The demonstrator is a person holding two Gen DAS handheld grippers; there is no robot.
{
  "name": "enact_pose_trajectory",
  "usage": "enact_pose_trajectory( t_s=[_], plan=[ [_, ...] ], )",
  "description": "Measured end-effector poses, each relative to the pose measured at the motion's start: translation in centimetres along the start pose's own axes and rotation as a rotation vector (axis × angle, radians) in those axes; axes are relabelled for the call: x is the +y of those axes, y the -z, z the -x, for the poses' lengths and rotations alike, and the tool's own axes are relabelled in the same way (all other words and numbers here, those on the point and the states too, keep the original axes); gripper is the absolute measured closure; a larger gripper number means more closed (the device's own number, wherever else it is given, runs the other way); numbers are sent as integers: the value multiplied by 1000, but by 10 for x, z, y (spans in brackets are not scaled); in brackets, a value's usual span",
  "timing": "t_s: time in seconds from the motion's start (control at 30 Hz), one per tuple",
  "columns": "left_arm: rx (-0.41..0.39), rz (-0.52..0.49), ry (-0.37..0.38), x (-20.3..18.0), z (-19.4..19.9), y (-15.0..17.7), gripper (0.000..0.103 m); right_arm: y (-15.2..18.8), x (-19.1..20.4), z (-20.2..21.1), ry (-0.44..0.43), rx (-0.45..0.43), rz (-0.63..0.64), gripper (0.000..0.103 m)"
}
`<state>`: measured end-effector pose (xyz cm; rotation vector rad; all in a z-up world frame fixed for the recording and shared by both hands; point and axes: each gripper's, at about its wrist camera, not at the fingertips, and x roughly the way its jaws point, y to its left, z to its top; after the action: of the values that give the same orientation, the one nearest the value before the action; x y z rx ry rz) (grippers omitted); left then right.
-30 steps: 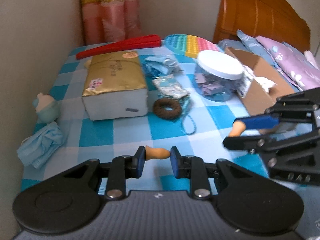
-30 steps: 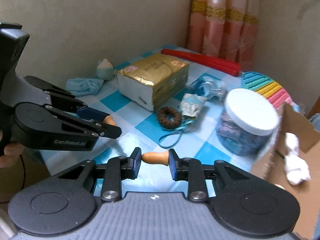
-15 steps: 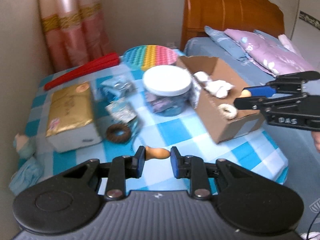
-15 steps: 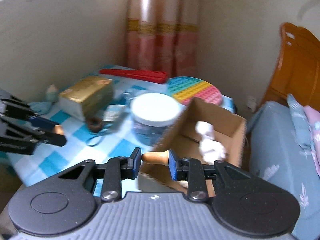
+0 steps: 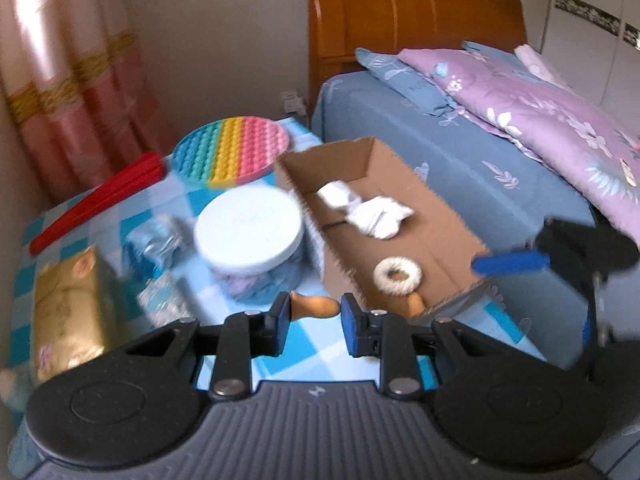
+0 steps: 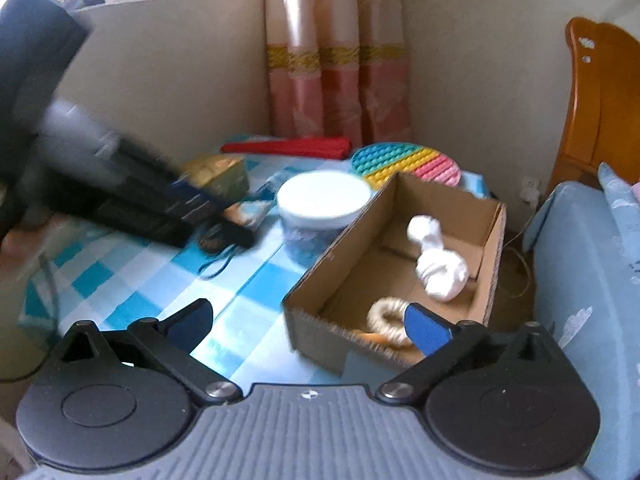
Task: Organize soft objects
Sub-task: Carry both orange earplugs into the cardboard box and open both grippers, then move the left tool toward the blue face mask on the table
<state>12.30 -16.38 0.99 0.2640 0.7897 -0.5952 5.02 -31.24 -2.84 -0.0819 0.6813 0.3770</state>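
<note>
An open cardboard box point(image 5: 436, 216) point(image 6: 352, 264) stands on the checked table beside the bed. In it lie white cloth pieces point(image 5: 372, 210) point(image 6: 438, 268) and a cream ring point(image 5: 398, 276) point(image 6: 386, 320). My left gripper point(image 5: 314, 312) is shut on a small orange soft piece point(image 5: 316, 307), low over the table in front of the box. My right gripper point(image 6: 308, 320) is open and empty at the box's near end; an orange piece point(image 6: 370, 336) lies in the box just below it. A brown ring point(image 6: 210, 242) lies on the table, partly hidden by the left gripper.
A white-lidded jar point(image 5: 250, 240) point(image 6: 322, 208) stands left of the box. A gold tissue pack point(image 5: 66, 308), a rainbow pop mat point(image 5: 232, 148), a red folded fan point(image 5: 100, 200) and blue cloths lie further back. The bed point(image 5: 500, 152) borders the table on the right.
My right gripper has opened and let its orange piece drop into the box. Both grippers have swung toward the box; the left still holds its piece.
</note>
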Motion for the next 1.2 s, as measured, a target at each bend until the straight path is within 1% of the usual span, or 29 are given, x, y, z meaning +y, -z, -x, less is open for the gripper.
enact_pose_trajectory(
  t_s=[0.07,0.23,0.4,0.43,0.5,0.57,0.63,0.7,0.77,0.87,0.97,1.1,1.2],
  plan=[
    [-3,-21,14,-6,-5,-8,78,5,4,2,-10,8,13,0],
    [7,-56,49,-21,-22,-27,78,14,18,4,-72,54,39,0],
    [67,-74,55,-30,-41,-34,76,21,32,2,-76,72,69,0],
    [73,-73,54,-31,-44,-34,74,21,32,2,-83,74,66,0],
    [96,-65,55,-30,-47,-35,62,22,33,2,-95,75,61,0],
    [93,-65,60,-30,-45,-35,38,22,33,3,-95,75,57,0],
    [79,-60,51,-31,-41,-33,25,23,32,2,-93,79,53,0],
    [63,-52,48,-29,-35,-31,23,23,32,1,-92,84,51,0],
    [55,-38,62,-28,-29,-27,20,23,33,0,-92,87,49,0],
    [28,-16,47,-23,-17,-19,16,23,35,0,-88,89,52,0],
    [-16,1,-9,-17,-4,-3,10,23,38,0,-82,91,48,0],
    [-39,57,-79,-3,9,20,9,24,43,-2,-83,101,35,0],
    [-57,95,-147,8,20,39,7,24,50,-5,-81,116,36,0]
  ],
)
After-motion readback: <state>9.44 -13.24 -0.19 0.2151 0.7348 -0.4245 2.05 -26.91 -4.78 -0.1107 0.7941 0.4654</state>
